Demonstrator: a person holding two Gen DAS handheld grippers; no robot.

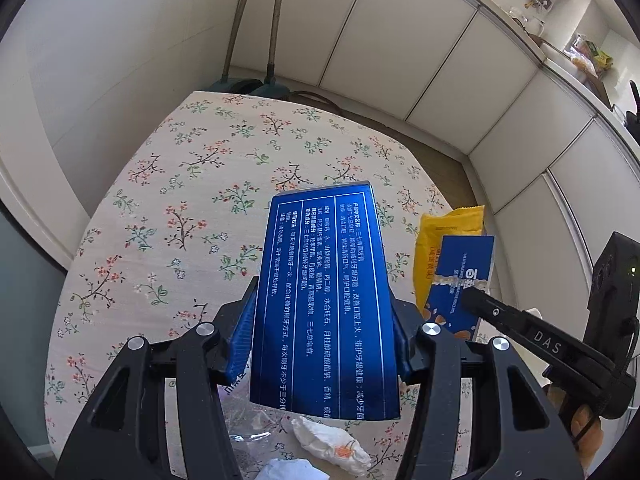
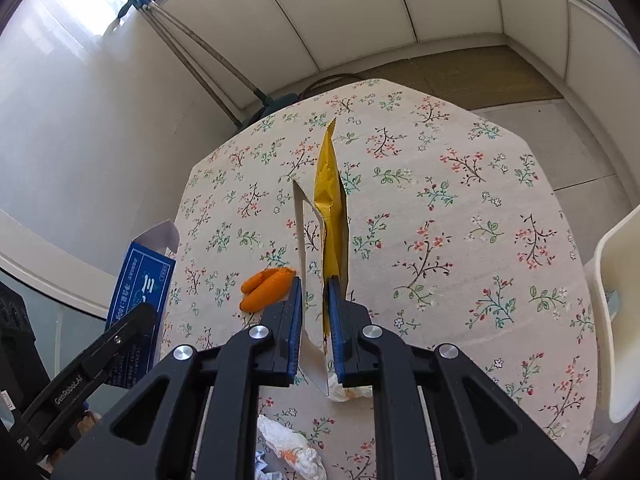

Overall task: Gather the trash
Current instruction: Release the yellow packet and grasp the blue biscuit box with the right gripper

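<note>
Trash is split between both tongs and the desk. Left tongs clamp a blue toothpaste box w/ white print, pads pressing on both long sides, box lifted clear of the floral desk; seen edge-on from the right wrist cam, its end flap is open. Right tongs stand narrow, w/ a yellow snack wrapper and a flat blue card sleeve (white inside, cut-out window) between the pads; right pad is on the wrapper, left pad on the sleeve, both items raised off the desk and standing on edge. From the left cam the same pair sits just right of the box, wrapper behind the sleeve. Still on the desk: an orange peel piece just left of the right tongs, a crumpled white tissue w/ orange stain near the bottom edge, a second wad of paper beside it. White cabinet doors behind the desk; mop handles lean in the corner.
</note>
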